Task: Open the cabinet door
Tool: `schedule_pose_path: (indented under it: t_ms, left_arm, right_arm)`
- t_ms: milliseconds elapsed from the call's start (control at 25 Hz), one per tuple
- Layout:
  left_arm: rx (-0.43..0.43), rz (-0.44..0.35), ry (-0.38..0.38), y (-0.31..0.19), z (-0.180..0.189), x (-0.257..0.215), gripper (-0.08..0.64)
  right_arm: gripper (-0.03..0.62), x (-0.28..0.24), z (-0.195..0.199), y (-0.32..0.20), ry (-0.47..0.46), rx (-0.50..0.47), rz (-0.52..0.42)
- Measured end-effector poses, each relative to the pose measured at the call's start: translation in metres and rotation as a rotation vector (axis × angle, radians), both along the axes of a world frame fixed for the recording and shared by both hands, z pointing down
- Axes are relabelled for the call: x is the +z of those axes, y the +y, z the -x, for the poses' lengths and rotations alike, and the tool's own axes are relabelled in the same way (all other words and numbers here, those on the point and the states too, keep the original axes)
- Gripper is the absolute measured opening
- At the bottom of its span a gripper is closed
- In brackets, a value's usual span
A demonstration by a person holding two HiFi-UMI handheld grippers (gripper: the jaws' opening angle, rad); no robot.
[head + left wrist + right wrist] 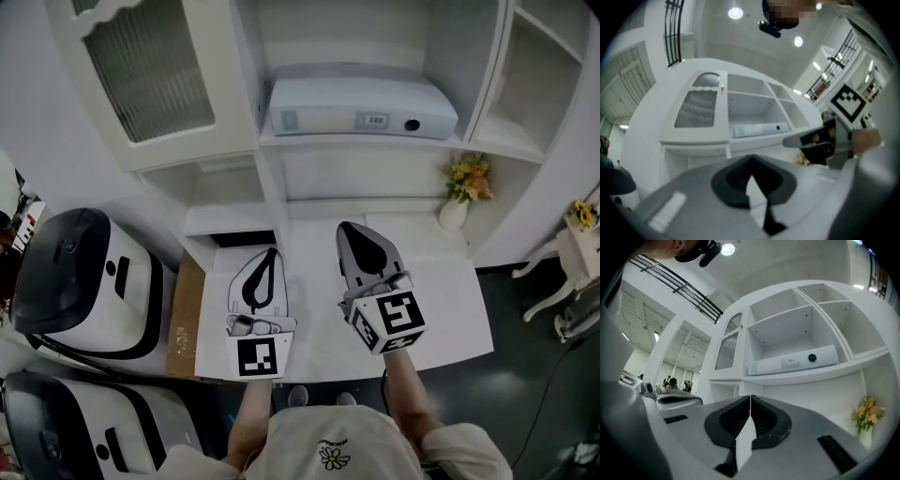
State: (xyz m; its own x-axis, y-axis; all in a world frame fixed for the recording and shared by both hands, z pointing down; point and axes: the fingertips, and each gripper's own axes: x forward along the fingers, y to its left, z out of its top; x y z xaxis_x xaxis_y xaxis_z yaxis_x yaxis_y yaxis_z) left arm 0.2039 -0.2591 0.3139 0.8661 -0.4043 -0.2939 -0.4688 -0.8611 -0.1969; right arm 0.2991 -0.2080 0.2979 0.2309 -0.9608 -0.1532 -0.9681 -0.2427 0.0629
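Observation:
The white cabinet door has a ribbed frosted pane and stands closed at the upper left of the shelf unit. In the left gripper view the door shows a small knob on its right edge. The right gripper view has the door left of the open shelves. My left gripper is shut and empty, below the door and well short of it. My right gripper is also shut and empty, beside it and a little higher. Both point toward the cabinet, with the jaw tips together.
A white flat box lies on the open middle shelf. A vase of yellow flowers stands at the right on the white counter. Two white-and-black machines stand at the left by a cardboard piece. A white chair is far right.

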Motion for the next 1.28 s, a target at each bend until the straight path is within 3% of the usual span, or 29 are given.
schedule_pose_path:
  t_ms: [200, 440, 600, 1120, 1280]
  left_arm:
    - [-0.010, -0.024, -0.004, -0.013, 0.014, -0.002, 0.008]
    - [-0.053, -0.042, 0.024, -0.035, 0.033, -0.013, 0.008]
    - [-0.066, -0.055, 0.034, -0.040, 0.041, -0.016, 0.008]
    - [-0.135, -0.064, 0.029, -0.059, 0.064, -0.014, 0.008]
    - [-0.172, -0.028, 0.033, -0.066, 0.074, -0.006, 0.008]
  right_arm:
    - [0.051, -0.058, 0.008, -0.028, 0.044, -0.084, -0.055]
    - [0.079, -0.123, 0.017, -0.055, 0.183, -0.075, -0.098]
    - [0.094, -0.148, 0.024, -0.080, 0.211, -0.097, -0.105]
    - [0.117, -0.192, 0.017, -0.159, 0.137, -0.155, -0.058]
    - [0.117, -0.196, 0.013, -0.172, 0.104, -0.162, -0.024]
